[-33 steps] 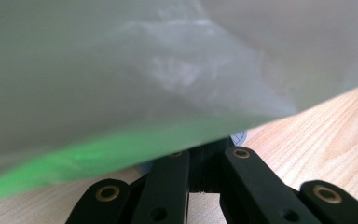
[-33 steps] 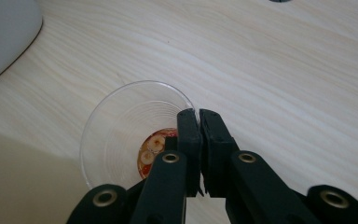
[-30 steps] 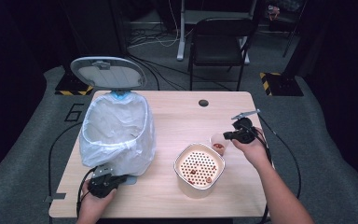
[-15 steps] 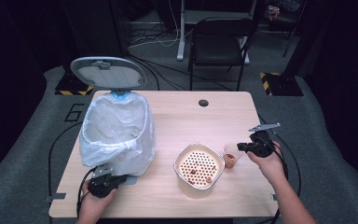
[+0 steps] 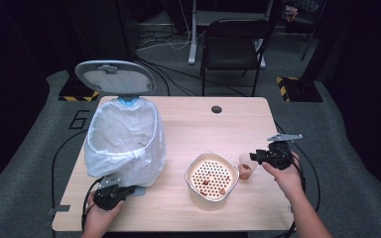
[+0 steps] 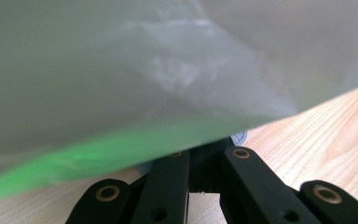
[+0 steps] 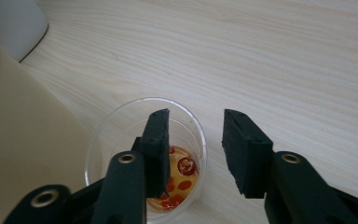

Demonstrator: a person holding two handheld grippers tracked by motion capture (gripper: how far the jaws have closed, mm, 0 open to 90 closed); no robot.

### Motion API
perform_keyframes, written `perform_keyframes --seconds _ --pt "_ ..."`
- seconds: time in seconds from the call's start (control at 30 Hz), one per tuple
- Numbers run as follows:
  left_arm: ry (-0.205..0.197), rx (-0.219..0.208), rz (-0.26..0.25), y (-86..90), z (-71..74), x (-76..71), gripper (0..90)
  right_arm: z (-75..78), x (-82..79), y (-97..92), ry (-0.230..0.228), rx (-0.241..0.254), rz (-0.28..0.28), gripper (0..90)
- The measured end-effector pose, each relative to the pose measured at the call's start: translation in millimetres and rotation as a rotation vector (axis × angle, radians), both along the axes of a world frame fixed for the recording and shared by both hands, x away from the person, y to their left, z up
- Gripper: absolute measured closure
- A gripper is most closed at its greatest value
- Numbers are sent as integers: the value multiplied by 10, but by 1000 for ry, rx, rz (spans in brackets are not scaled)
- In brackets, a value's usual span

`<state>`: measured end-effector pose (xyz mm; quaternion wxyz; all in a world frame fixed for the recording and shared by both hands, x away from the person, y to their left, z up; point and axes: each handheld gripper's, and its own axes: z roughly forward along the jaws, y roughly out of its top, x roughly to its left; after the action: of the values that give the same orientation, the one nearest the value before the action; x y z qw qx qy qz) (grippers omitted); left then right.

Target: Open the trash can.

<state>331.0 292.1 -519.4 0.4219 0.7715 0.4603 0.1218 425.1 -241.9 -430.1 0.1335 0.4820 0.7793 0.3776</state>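
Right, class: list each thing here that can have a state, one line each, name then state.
Bin: lid up, lined with a white bag.
Cup: upright on the table, a little amber liquid and red bits inside.
Strainer bowl: upright, a few reddish bits in it.
Left gripper: jaws close together at the bin's base, under the bag.
Right gripper: open, one jaw over the cup.
Chair: upright, unoccupied.

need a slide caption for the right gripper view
Open right gripper over a clear plastic cup of red bits in liquid, beside a cream bowl.
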Motion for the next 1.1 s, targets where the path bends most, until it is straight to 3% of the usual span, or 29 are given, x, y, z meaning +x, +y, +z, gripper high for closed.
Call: perform_keyframes --seconds 0.23,0.43,0.57,0.8,1.1 --pt "0 0 -1 1 0 1 900 72 -98 -3 -55 -8 -8 413" --pt "0 1 0 0 0 1 900 85 -316 -15 -116 -5 4 303" --pt "1 1 1 0 1 0 900 49 -434 -24 -125 4 4 192" --pt "1 0 2 -2 1 0 900 -146 -516 -4 -135 0 -12 141" --pt "1 -2 2 0 0 0 900 -386 -439 105 -130 39 4 134"
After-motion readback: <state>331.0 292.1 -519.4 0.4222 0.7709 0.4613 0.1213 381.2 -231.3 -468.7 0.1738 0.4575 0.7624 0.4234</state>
